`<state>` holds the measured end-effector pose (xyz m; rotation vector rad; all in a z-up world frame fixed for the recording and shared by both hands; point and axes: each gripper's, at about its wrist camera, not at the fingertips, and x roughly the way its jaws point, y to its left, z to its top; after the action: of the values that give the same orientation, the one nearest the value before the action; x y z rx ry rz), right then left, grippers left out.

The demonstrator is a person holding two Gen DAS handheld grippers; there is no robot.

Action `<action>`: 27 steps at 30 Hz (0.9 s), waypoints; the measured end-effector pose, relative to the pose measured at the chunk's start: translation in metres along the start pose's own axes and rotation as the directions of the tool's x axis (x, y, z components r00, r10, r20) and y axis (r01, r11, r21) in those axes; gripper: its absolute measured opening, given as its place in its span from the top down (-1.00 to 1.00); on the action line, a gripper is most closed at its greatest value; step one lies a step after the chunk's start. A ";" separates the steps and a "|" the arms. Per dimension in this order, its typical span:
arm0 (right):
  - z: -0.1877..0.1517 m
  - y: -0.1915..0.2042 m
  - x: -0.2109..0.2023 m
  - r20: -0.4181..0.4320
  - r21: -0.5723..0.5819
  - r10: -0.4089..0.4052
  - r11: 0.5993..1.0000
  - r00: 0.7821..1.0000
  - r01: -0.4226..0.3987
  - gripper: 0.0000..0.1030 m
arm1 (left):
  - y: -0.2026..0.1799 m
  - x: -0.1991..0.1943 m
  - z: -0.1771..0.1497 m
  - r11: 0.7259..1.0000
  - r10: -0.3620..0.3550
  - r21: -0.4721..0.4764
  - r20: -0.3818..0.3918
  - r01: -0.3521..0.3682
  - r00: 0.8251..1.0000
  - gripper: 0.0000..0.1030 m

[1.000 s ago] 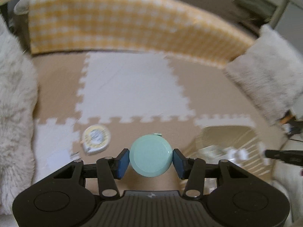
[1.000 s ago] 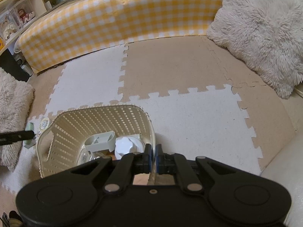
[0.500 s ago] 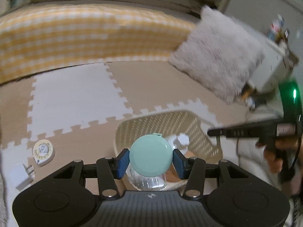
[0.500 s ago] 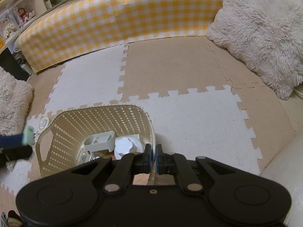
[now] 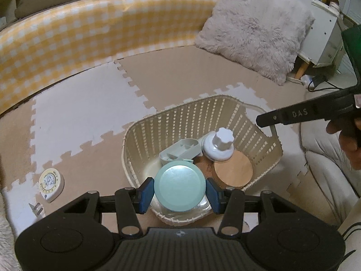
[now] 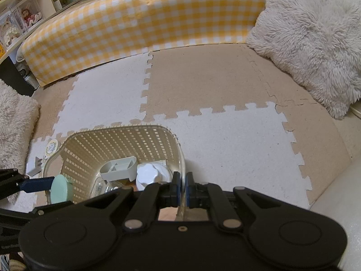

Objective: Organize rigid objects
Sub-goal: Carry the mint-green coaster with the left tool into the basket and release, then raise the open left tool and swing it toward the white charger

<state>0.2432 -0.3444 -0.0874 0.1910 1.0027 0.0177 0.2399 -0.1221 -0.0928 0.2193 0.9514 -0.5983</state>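
My left gripper [image 5: 180, 190] is shut on a mint-green round disc [image 5: 180, 186], its blue pads pressing both edges. It hangs over the near end of a cream slatted basket [image 5: 140, 126]. Inside the basket lie a grey tray [image 5: 180, 149], a white knobbed lid [image 5: 220, 145], a round wooden lid [image 5: 233, 171] and a clear container partly hidden under the disc. My right gripper [image 6: 182, 187] is shut on the basket [image 6: 117, 142] at its near rim. The right wrist view shows the disc [image 6: 61, 188] at the basket's left edge.
A round yellow-white tape measure [image 5: 51, 180] and a small white plug [image 5: 36, 210] lie on the foam mat left of the basket. A yellow checked cushion [image 5: 90, 36] bounds the far side. A fluffy pillow [image 5: 255, 27] sits at the back right. A hand [image 5: 347, 140] holds the right gripper.
My left gripper has swung right with the green disc, from above the mat near the tape measure to over the basket. The right gripper has stayed clamped on the rim.
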 end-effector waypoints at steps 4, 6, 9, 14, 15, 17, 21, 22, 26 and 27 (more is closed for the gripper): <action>0.000 0.000 0.000 -0.002 -0.003 -0.002 1.000 1.000 0.002 0.90 | -0.002 0.001 -0.001 1.000 0.002 0.010 -0.009 -0.002 1.000 0.01; 0.000 -0.001 0.000 -0.003 -0.003 -0.001 1.000 1.000 0.001 0.90 | -0.003 0.001 -0.002 1.000 0.000 0.011 -0.014 0.000 1.000 0.01; 0.000 0.000 0.000 -0.003 -0.004 -0.002 1.000 1.000 0.002 0.90 | -0.004 0.001 -0.002 1.000 -0.001 0.013 -0.018 0.001 1.000 -0.04; -0.001 0.001 0.001 -0.005 -0.005 -0.003 1.000 1.000 0.003 0.90 | -0.006 0.001 -0.002 1.000 -0.003 0.016 -0.019 0.003 1.000 -0.09; -0.001 0.001 0.001 -0.005 -0.005 -0.003 1.000 1.000 0.003 0.90 | -0.006 0.000 -0.002 1.000 -0.003 0.015 -0.019 0.004 1.000 -0.09; -0.001 0.001 0.001 -0.005 -0.006 -0.004 1.000 1.000 0.004 0.90 | -0.006 0.000 -0.002 1.000 -0.003 0.015 -0.019 0.003 1.000 -0.09; -0.001 0.001 0.001 -0.005 -0.005 -0.003 1.000 1.000 0.003 0.90 | -0.006 0.000 -0.002 1.000 -0.004 0.015 -0.019 0.004 1.000 -0.09; -0.001 0.001 0.001 -0.005 -0.006 -0.003 1.000 1.000 0.003 0.90 | -0.006 0.000 -0.002 1.000 -0.005 0.015 -0.018 0.006 1.000 -0.09; -0.001 0.001 0.001 -0.005 -0.005 -0.003 1.000 1.000 0.003 0.90 | -0.008 -0.002 -0.001 1.000 -0.006 0.014 -0.015 0.006 1.000 -0.10; -0.001 0.001 0.001 -0.005 -0.006 -0.004 1.000 1.000 0.004 0.90 | -0.008 -0.003 -0.001 1.000 -0.010 0.012 -0.014 0.010 1.000 -0.10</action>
<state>0.2435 -0.3432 -0.0884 0.1841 1.0083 0.0178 0.2335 -0.1272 -0.0906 0.2292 0.9629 -0.6127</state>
